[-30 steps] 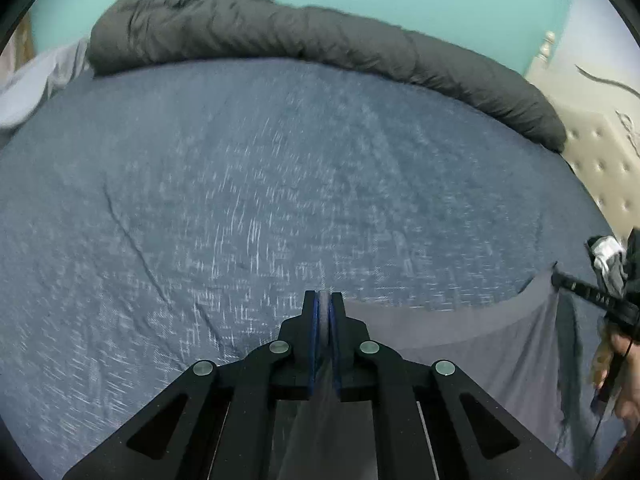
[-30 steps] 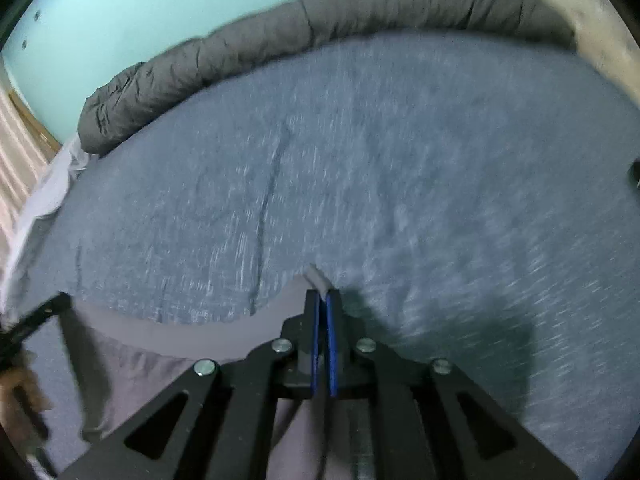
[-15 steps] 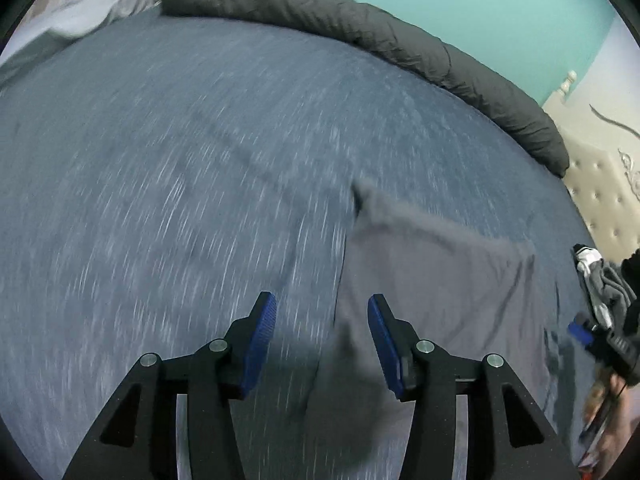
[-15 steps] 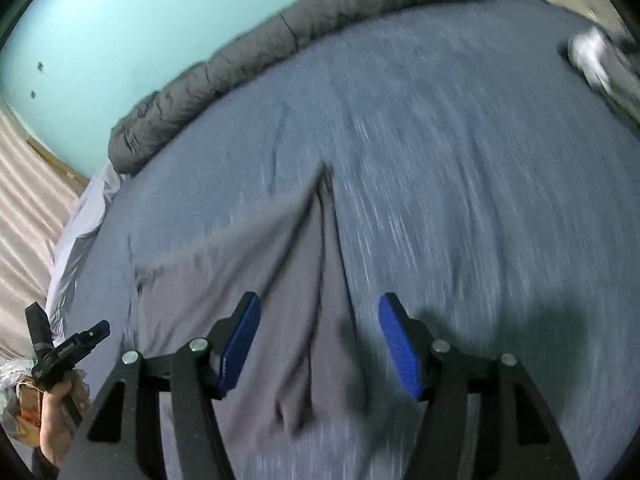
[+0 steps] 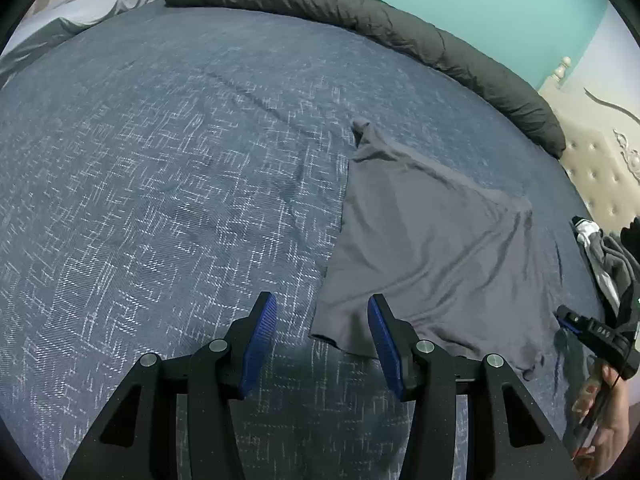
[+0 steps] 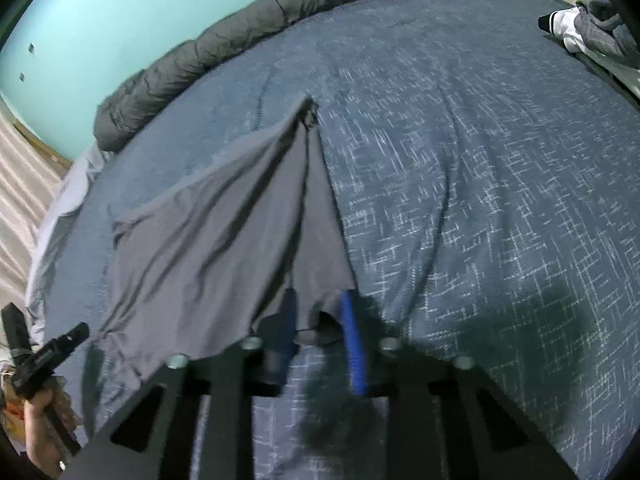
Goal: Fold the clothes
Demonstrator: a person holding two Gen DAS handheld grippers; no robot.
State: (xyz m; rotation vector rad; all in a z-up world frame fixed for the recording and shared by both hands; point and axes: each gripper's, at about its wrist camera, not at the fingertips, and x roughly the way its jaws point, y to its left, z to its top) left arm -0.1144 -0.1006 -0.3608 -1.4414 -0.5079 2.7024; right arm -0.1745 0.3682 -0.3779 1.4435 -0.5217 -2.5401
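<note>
the grey garment (image 5: 436, 248) lies spread flat on the blue bed (image 5: 160, 184), just ahead of both tongs, its long axis running away from them toward a pinched far corner. the left tongs (image 5: 322, 336) stand wide and hold nothing; the cloth's near left corner sits between and just beyond their blue pads, the body of the garment spreading off to their right. the right tongs (image 6: 318, 334) are also parted, narrower in their own view, and straddle the near hem at the garment's (image 6: 224, 232) right side; whether they touch it i cannot tell. each pair is nearest its own near corner, so either could start a fold. open bed lies to the left and beyond, up to the rolled dark duvet (image 5: 360, 20); a pile of other clothes (image 5: 604, 252) crowds the right edge
</note>
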